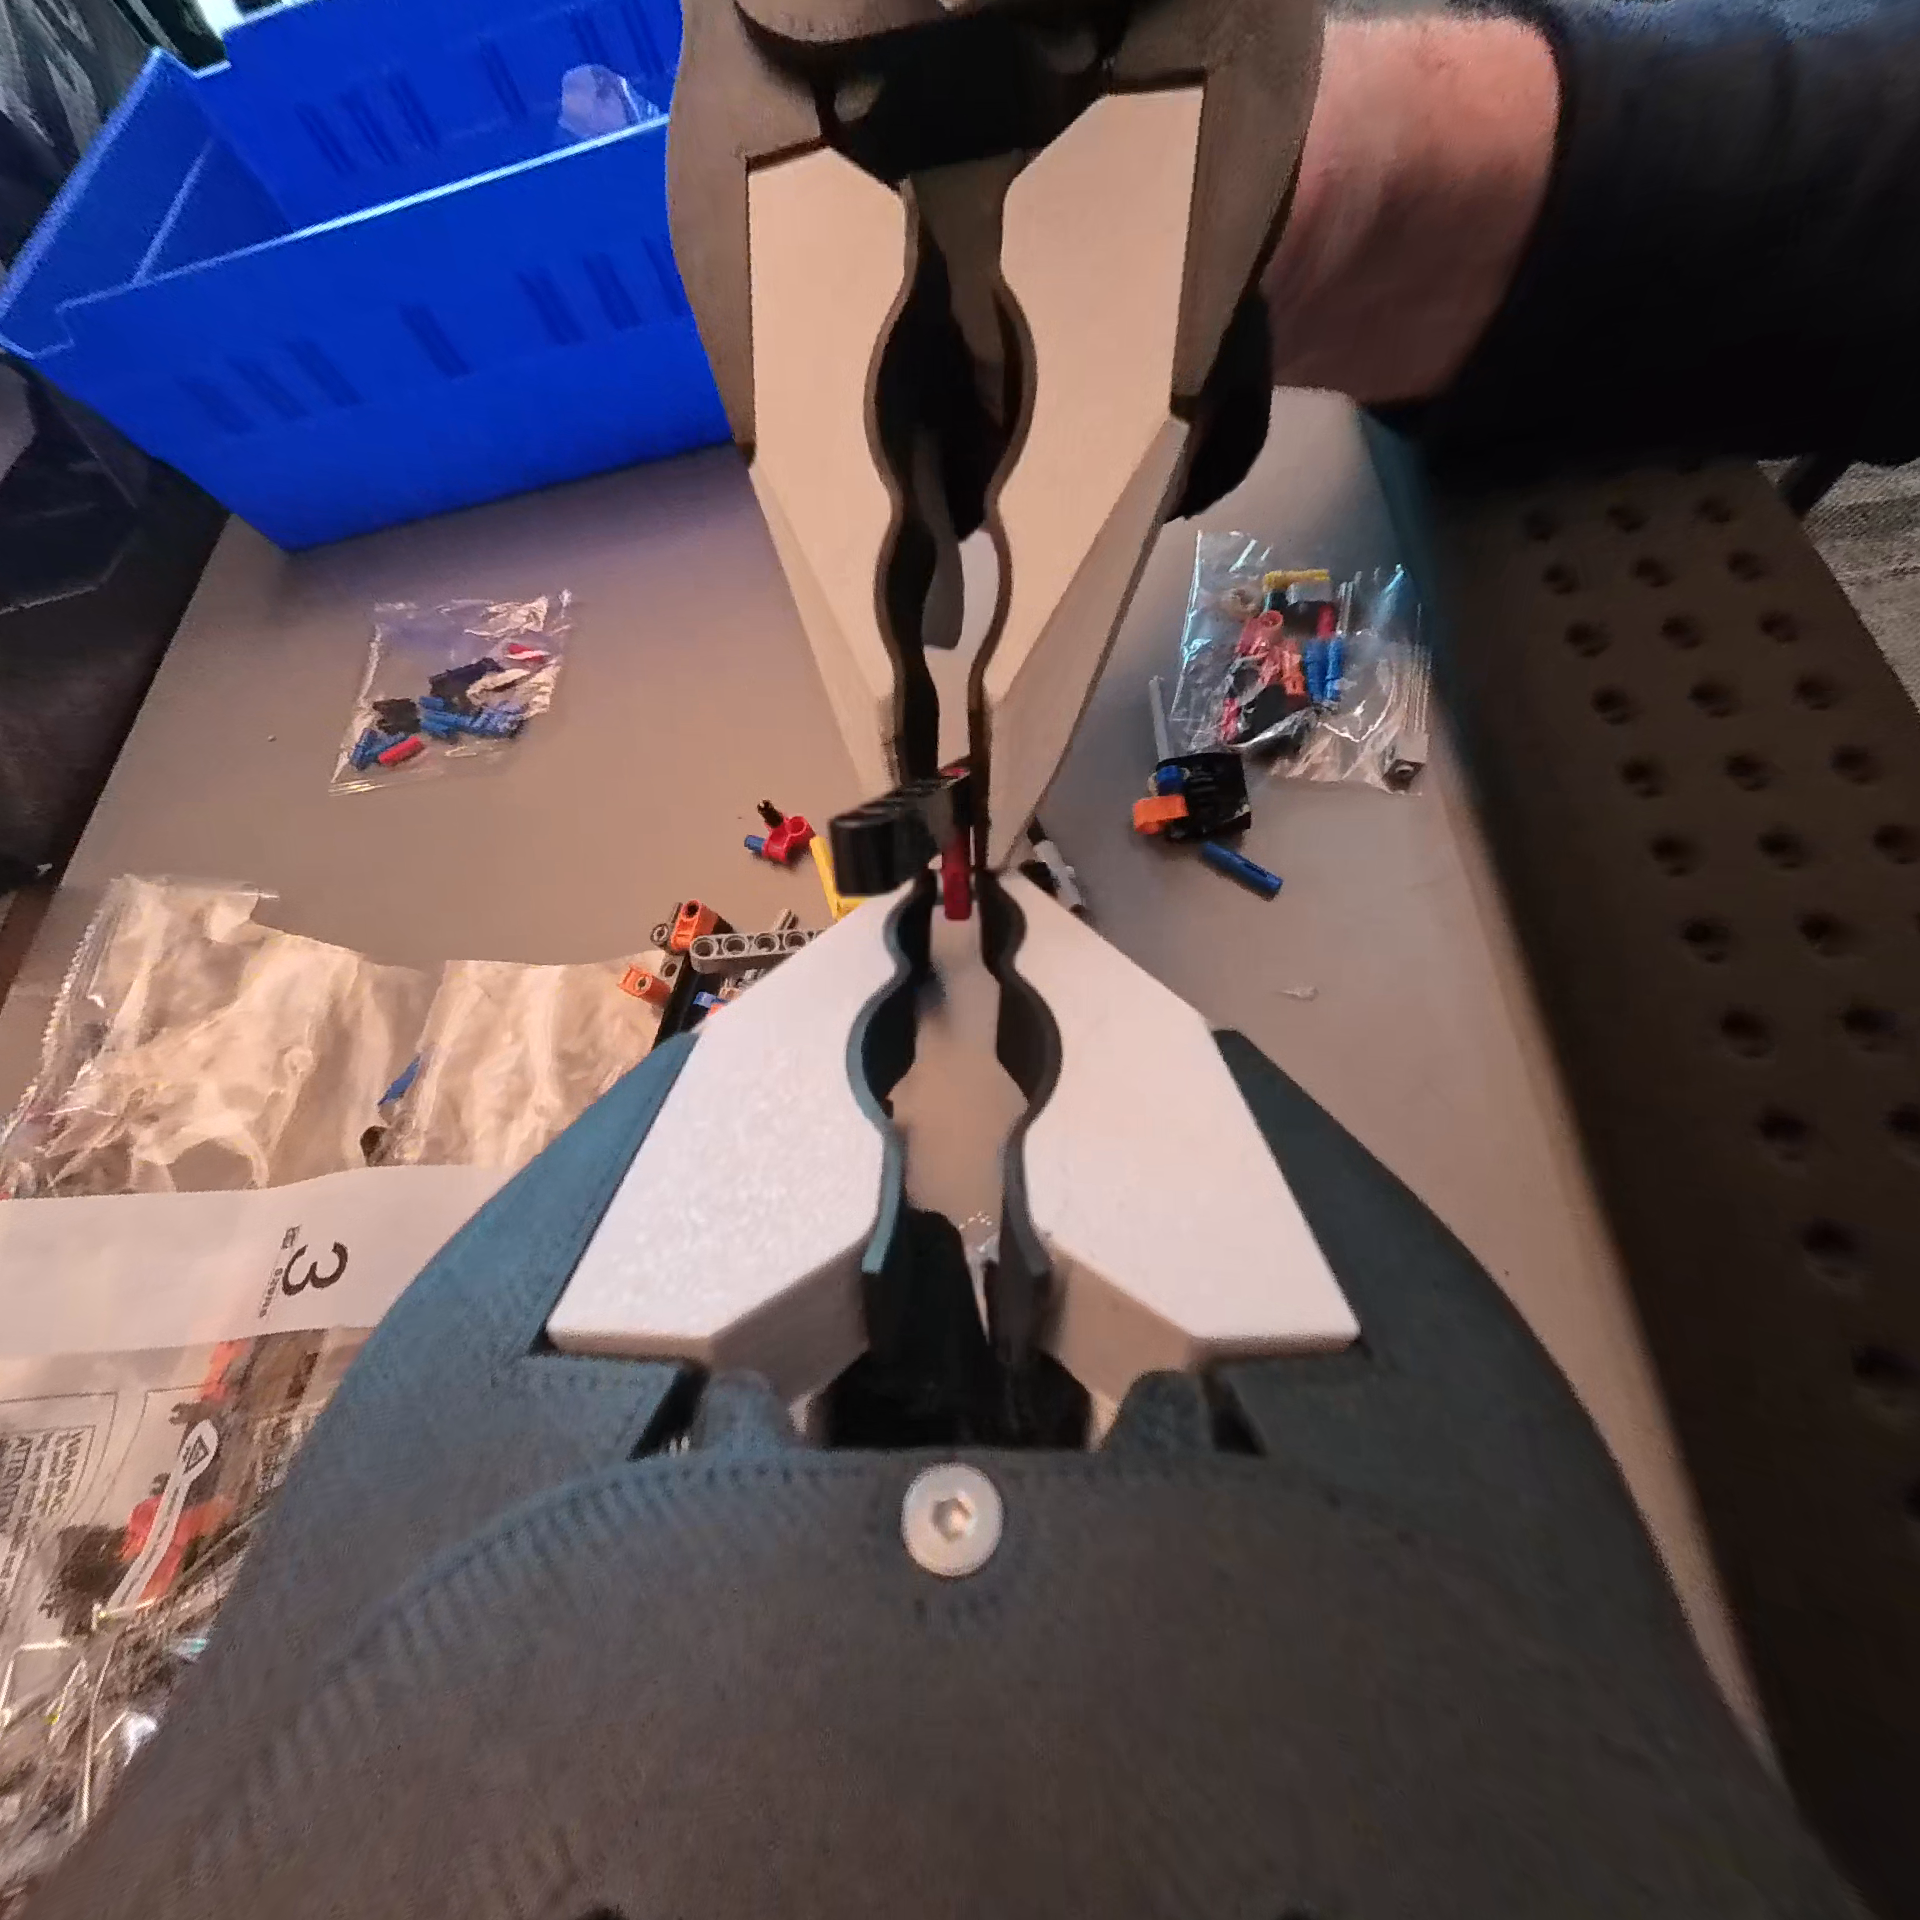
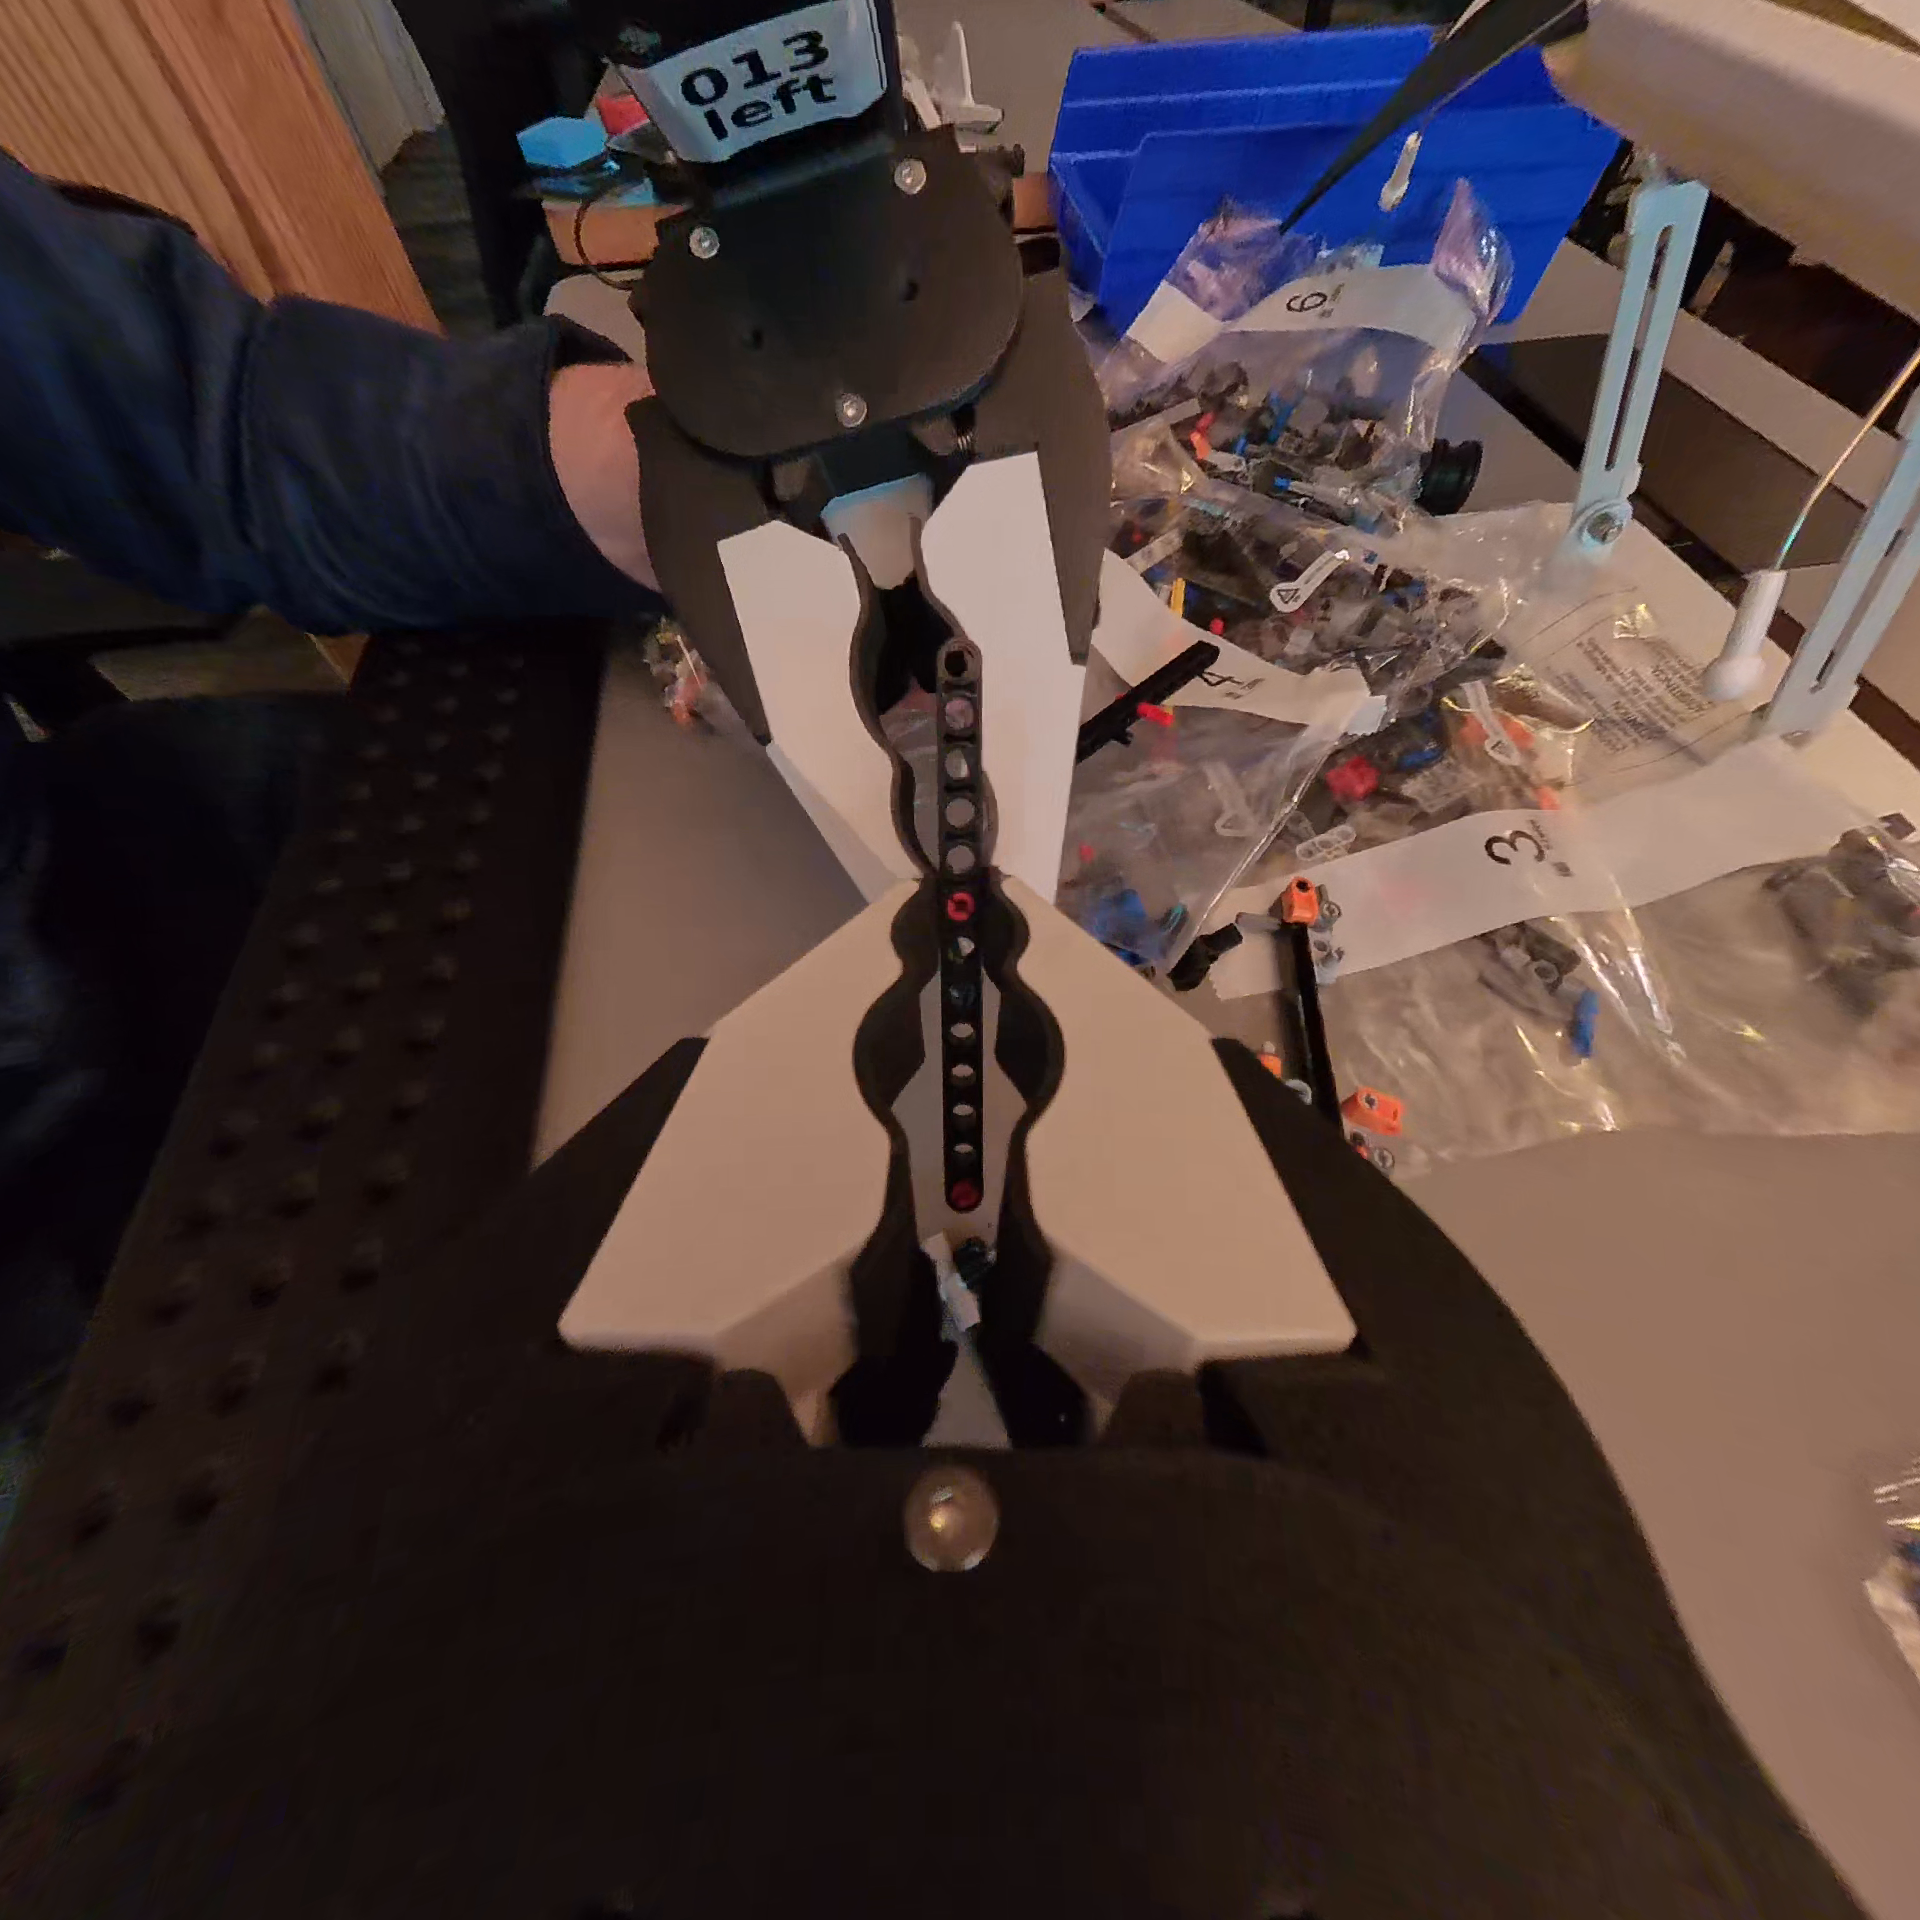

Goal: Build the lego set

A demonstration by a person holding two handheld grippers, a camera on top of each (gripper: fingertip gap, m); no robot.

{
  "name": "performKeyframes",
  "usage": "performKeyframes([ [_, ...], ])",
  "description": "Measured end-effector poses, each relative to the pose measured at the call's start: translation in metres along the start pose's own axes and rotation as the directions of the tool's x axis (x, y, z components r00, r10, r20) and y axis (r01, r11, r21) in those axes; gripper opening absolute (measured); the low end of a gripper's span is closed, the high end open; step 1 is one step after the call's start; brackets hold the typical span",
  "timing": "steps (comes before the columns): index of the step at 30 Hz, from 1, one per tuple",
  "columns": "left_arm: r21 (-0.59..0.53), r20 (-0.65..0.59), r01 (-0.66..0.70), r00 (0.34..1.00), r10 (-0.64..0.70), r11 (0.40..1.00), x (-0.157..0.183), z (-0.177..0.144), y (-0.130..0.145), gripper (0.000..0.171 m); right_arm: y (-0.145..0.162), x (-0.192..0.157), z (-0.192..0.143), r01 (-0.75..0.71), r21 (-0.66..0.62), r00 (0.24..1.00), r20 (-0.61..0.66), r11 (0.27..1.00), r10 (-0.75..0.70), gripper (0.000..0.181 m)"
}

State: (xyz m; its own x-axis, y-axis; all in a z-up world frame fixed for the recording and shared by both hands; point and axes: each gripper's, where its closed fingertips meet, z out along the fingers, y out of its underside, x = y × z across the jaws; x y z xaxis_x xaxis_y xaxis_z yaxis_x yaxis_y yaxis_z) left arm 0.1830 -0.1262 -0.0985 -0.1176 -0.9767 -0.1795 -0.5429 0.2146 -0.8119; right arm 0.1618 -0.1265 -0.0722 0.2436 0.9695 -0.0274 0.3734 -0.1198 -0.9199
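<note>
Worked on a grey tabletop point(image 1: 582, 748), matte, dim warm light with a bluish cast at the far left. Blue plastic bins point(image 1: 343, 301) stood at the far left edge of it. Dark perforated panel point(image 1: 1714, 935) ran along the table's right side, rows of round holes. Wood-grain wall panel point(image 2: 208, 135) rose at far left in the right wrist view. White metal bracket stand point(image 2: 1652, 374) carried a pale board point(image 2: 1745, 94) at far right.
</note>
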Motion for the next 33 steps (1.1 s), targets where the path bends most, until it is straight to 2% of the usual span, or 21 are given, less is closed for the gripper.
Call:
performKeyframes([
  [1,-0.007,0.009,-0.006,1.0,0.006,1.0,-0.001,0.0,0.0,0.009,0.001,0.0,0.0,0.001,-0.005,1.0,-0.003,1.0,-0.001,0.005],
  [3,-0.023,0.029,-0.06,0.998,0.06,0.998,0.0,-0.001,0.0,0.001,-0.001,-0.002,0.0,0.014,-0.002,1.0,-0.006,1.0,-0.014,0.005],
  [13,-0.12,0.063,-0.145,0.986,0.154,0.982,0.002,-0.006,0.006,0.001,0.003,-0.006,0.001,0.065,-0.045,0.998,-0.014,0.997,-0.066,0.005],
  [18,-0.091,0.049,-0.178,0.982,0.183,0.98,0.007,-0.012,-0.002,0.0,-0.003,-0.013,-0.004,0.079,-0.024,0.997,0.017,0.997,-0.079,0.005],
  [20,-0.216,0.119,-0.143,0.978,0.171,0.966,-0.01,-0.022,0.02,0.001,-0.008,-0.003,-0.024,0.059,0.023,0.998,-0.028,0.998,-0.058,0.005],
  [21,-0.16,0.121,-0.114,0.983,0.134,0.98,-0.014,-0.031,0.017,0.001,-0.017,0.001,-0.04,0.033,0.098,0.999,-0.029,0.995,-0.03,0.004],
  [22,-0.055,0.098,-0.077,0.992,0.082,0.996,-0.014,-0.039,0.003,0.0,-0.022,0.003,-0.051,0.02,0.151,0.999,-0.032,0.988,-0.015,0.004],
  [23,-0.035,0.095,-0.083,0.992,0.086,0.996,-0.015,-0.043,-0.003,0.0,-0.021,0.004,-0.054,0.003,0.156,1.0,-0.031,0.988,0.002,0.004],
  [24,-0.075,0.114,-0.106,0.987,0.114,0.992,-0.017,-0.043,0.0,0.001,-0.018,0.003,-0.048,-0.007,0.14,1.0,-0.013,0.99,0.009,0.005],
  [26,-0.073,0.065,-0.118,0.99,0.123,0.99,-0.008,-0.035,0.004,0.001,-0.002,-0.003,-0.028,-0.012,0.045,1.0,0.028,0.999,0.011,0.005],
  [27,-0.112,0.039,-0.105,0.993,0.11,0.988,-0.005,-0.03,0.013,0.001,0.007,-0.003,-0.021,-0.021,-0.008,0.999,0.036,1.0,0.021,0.005],
  [28,-0.161,0.055,-0.113,0.991,0.123,0.98,-0.008,-0.028,0.021,0.001,0.012,-0.002,-0.018,-0.03,-0.03,0.999,0.04,0.999,0.031,0.005],
  [31,-0.163,-0.001,-0.102,0.995,0.104,0.981,0.0,-0.024,0.024,0.002,0.015,-0.001,-0.019,-0.039,-0.042,0.998,0.042,0.998,0.04,0.005],
  [33,-0.219,0.006,-0.119,0.992,0.123,0.968,-0.001,-0.02,0.035,0.002,0.026,0.0,-0.014,-0.049,-0.106,0.998,0.034,0.993,0.053,0.004],
])
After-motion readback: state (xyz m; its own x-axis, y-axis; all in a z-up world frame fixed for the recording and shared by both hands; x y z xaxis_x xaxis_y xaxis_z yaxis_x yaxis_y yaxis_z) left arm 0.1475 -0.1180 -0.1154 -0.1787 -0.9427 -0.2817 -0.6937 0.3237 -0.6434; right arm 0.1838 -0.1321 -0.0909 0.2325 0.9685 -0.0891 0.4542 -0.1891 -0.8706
